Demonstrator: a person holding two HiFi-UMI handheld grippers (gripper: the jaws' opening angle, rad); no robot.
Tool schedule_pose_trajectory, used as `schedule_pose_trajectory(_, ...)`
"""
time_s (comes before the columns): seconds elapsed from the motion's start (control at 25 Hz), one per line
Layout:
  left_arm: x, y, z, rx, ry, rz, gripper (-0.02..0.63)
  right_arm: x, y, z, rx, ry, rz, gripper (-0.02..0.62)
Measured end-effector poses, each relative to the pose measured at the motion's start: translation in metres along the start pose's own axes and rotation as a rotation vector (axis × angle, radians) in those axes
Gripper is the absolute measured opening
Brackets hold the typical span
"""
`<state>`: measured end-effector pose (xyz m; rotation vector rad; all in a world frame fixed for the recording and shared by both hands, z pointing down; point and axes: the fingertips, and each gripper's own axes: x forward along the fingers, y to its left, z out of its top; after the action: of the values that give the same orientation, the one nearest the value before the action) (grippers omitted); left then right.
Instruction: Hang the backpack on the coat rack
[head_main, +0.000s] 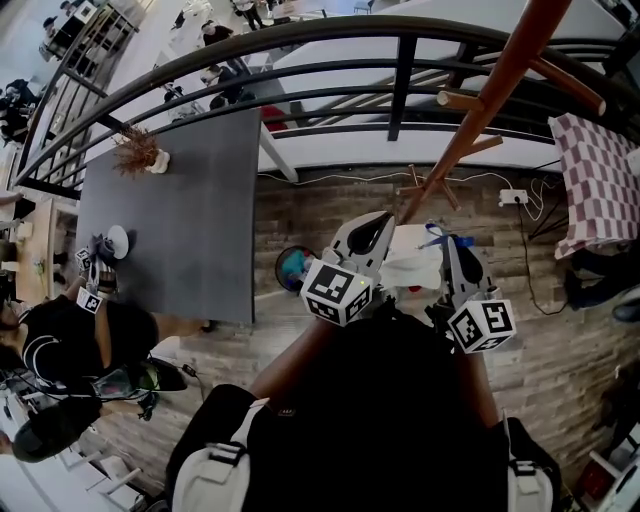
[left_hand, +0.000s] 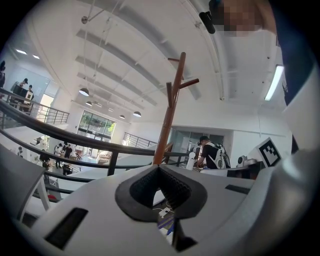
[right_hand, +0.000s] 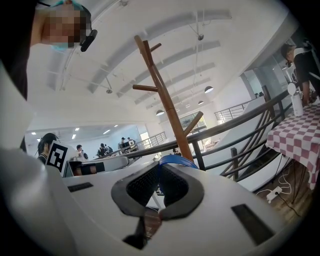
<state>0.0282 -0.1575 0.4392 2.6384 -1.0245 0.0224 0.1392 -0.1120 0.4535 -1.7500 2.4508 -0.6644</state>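
Note:
The brown wooden coat rack (head_main: 470, 110) rises in front of me, with short pegs along its slanted pole. The same rack (left_hand: 170, 115) fills the middle of the left gripper view, and the rack (right_hand: 165, 100) stands ahead in the right gripper view. A white backpack (head_main: 408, 268) hangs between my two grippers, above the floor. My right gripper (head_main: 445, 242) (right_hand: 159, 166) is shut on the backpack's blue loop (right_hand: 175, 159). The left gripper (head_main: 383, 218) (left_hand: 159, 168) is shut at the backpack's left edge. Nothing shows between its tips.
A black curved railing (head_main: 300, 70) runs behind the rack. There is a grey table (head_main: 170, 220) with a dried plant (head_main: 135, 150) to the left, and a person (head_main: 60, 340) sits by it. A checkered tablecloth (head_main: 600, 180) is on the right. A power strip (head_main: 513, 197) lies on the wood floor.

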Motion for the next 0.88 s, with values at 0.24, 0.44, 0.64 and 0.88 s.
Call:
schedule_pose_trajectory(0.24, 0.009, 0.008, -0.004, -0.007, 0.000, 0.004, 0.006, 0.011, -0.007, -0.002, -0.002, 0.007, 0.002, 0.017)
schedule_pose_trajectory(0.44, 0.023, 0.014, -0.002, -0.019, 0.021, 0.006, 0.006, 0.022, -0.016, 0.005, 0.007, 0.021, 0.002, 0.017)
schedule_pose_trajectory(0.64, 0.028, 0.019, -0.004, -0.026, 0.024, 0.006, 0.006, 0.030, -0.019, 0.004, 0.008, 0.029, 0.004, 0.017)
schedule_pose_trajectory(0.88, 0.035, 0.025, -0.006, -0.032, 0.031, 0.017, 0.006, 0.040, -0.023, 0.005, 0.011, 0.038, 0.014, 0.017)
